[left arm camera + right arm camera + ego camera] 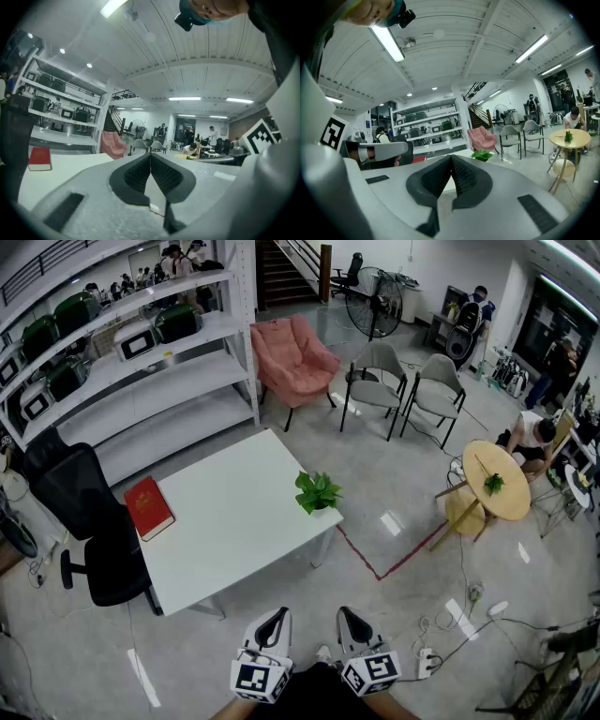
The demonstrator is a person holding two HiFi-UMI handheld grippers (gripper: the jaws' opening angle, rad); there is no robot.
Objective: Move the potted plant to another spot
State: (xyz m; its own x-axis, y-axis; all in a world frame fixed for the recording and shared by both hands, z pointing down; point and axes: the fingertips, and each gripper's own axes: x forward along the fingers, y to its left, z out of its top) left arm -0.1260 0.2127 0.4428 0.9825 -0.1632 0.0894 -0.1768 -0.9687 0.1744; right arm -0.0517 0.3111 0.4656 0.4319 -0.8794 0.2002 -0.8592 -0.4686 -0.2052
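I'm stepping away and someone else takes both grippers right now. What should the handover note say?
Left gripper: shut, empty, held low by the body, short of the table.
Right gripper: shut, empty, alongside the left one.
Potted plant: upright at the right corner of the white table. A red book lies near the table's left edge.
Done: nothing yet; the plant is untouched.
Left: approach the table, open a gripper, grasp the pot and set it on another spot.

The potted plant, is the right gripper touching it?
Apart. In the head view the right gripper is held off the white table, with bare floor between it and the potted plant at the table's corner.
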